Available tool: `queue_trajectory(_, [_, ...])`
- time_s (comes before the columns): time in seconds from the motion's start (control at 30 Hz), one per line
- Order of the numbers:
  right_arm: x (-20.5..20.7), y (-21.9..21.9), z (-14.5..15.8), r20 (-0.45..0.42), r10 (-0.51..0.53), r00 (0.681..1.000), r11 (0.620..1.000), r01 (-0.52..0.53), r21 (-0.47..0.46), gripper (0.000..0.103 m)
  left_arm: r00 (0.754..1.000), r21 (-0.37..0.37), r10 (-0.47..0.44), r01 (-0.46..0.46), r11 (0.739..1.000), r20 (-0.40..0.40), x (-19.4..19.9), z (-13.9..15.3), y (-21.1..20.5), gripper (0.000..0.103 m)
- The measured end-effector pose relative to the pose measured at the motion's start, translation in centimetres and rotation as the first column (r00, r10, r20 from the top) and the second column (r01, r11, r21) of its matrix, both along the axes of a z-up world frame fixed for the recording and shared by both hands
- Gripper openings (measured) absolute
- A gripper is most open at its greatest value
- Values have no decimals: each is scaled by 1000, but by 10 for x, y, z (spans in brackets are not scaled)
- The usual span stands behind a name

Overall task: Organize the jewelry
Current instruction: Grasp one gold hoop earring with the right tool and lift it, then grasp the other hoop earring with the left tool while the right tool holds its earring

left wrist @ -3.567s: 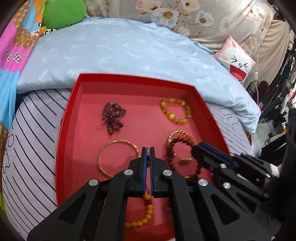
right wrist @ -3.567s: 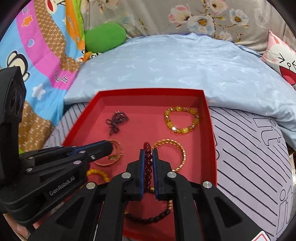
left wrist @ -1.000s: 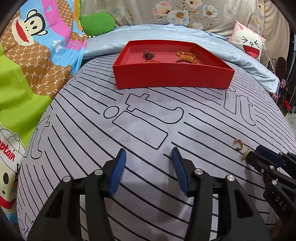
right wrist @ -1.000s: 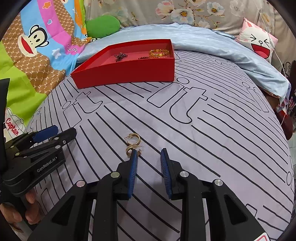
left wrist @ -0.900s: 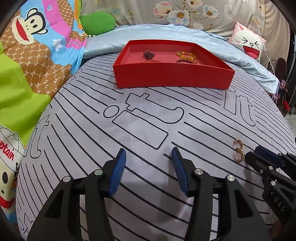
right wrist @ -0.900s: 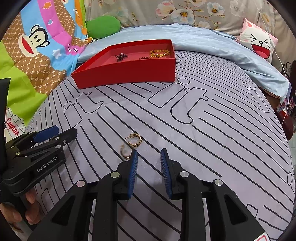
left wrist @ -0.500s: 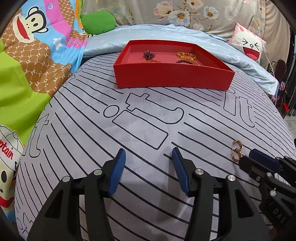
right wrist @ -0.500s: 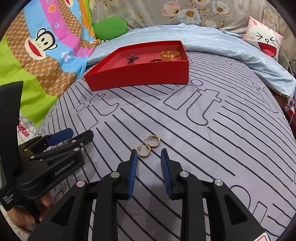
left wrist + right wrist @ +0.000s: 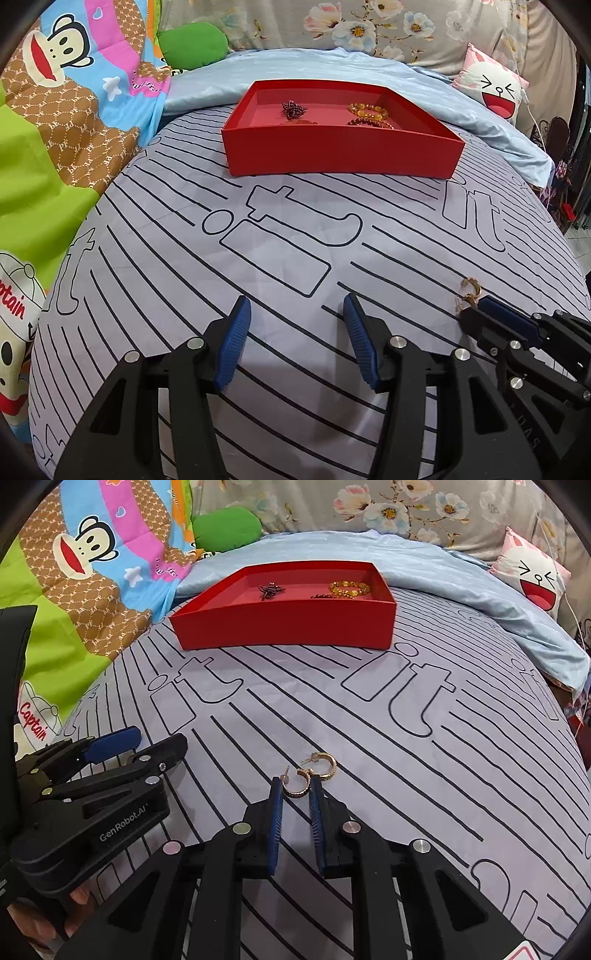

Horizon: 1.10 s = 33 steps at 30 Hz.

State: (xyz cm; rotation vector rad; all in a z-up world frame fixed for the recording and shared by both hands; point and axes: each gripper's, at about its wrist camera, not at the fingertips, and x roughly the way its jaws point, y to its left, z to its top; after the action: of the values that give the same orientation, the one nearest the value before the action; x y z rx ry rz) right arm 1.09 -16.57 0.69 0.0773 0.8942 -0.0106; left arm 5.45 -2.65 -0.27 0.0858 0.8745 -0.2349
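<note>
Taking the red tray [image 9: 284, 627] as the marker: well in front of it and off to the left, the left tool [image 9: 295, 314] hovers over the striped bed cover [image 9: 406, 738], spread wide and empty. Further right, two gold hoop earrings [image 9: 295, 784] lie touching, open ends toward the tray. The right tool [image 9: 295, 794], part open, brackets the nearer hoop without pinching it.

Bare striped grey bedsheet [image 9: 280, 236] lay open between the wide-spread left gripper [image 9: 297, 317] and the red cardboard tray [image 9: 340, 153]. Two gold hoop earrings [image 9: 312, 773] sat at the right gripper [image 9: 295, 794] fingertips, the near one between its parted blue-padded fingers [image 9: 276, 805].
</note>
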Motion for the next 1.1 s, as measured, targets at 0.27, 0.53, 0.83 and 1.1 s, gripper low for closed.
queue_trajectory(0.27, [-14,-36,9,6,-85,996,996,85,40,14,997,-29,-83,83,996,-6,-13,1,-31,50])
queue_trajectory(0.53, [-23,-58,9,0,-148,989,987,147,60,14,985,-29,-171,171,985,-5,-19,2,-76,53])
queue_trajectory(0.83, [-29,-80,5,-8,-202,979,975,201,95,14,981,-20,-196,196,980,-7,-15,2,-99,53])
queue_trajectory(1.1, [-31,-92,5,-7,-218,976,969,217,120,14,980,-4,-201,201,980,-4,-13,1,-107,52])
